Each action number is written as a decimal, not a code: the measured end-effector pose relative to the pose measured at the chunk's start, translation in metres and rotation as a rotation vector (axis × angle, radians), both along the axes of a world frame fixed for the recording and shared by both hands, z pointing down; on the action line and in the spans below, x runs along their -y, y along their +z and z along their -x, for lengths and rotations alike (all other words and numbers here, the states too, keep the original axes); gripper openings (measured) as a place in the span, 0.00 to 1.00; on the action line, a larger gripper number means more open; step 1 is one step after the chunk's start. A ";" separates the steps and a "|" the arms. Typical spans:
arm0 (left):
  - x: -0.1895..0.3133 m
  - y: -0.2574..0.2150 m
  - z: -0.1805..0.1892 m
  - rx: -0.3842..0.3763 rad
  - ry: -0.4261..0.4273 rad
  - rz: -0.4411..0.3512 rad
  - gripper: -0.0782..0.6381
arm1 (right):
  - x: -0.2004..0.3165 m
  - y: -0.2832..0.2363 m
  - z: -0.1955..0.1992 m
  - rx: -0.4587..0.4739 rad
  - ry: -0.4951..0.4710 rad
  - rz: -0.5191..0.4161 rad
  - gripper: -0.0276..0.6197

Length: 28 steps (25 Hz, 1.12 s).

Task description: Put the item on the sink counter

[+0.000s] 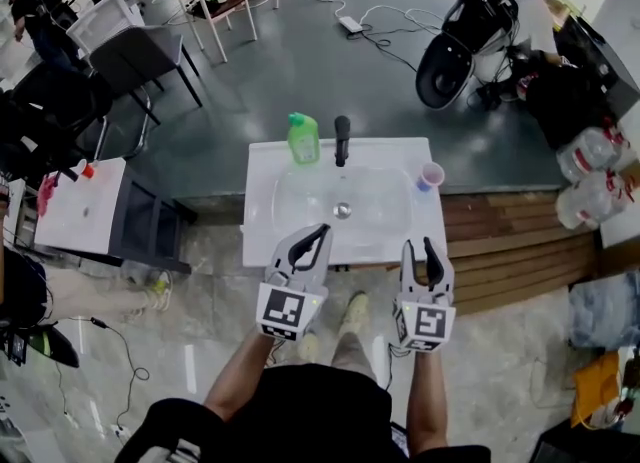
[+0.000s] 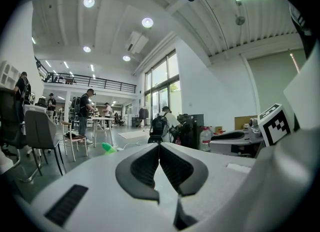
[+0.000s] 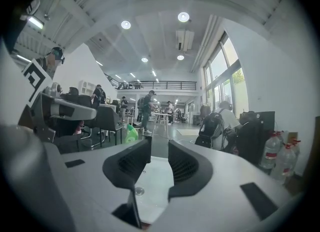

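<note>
The left hand-held gripper (image 1: 322,232) is clenched: its jaws meet with nothing between them. The right hand-held gripper (image 1: 419,246) is released: its jaws stand apart and hold nothing. Both hover at the near edge of the bench (image 1: 268,157), apart from the items. The green bottle (image 1: 303,139) stands upright at the far edge, just left of the faucet (image 1: 342,139). The cup (image 1: 431,175) stands at the right edge.
</note>
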<state>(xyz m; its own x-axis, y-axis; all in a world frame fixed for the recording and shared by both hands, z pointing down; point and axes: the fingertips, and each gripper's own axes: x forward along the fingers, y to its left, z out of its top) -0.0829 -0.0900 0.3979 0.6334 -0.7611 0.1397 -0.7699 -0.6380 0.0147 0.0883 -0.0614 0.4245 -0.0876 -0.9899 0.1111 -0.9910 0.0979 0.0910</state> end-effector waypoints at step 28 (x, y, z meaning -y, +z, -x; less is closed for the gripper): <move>-0.060 -0.003 0.047 0.006 0.038 -0.015 0.12 | -0.072 0.004 0.068 -0.027 -0.007 0.051 0.04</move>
<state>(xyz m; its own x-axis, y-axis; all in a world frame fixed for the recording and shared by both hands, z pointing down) -0.1295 -0.0299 0.3949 0.6610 -0.7387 0.1321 -0.7453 -0.6668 0.0008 0.0207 0.0110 0.4283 -0.0904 -0.9823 0.1642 -0.9875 0.1098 0.1128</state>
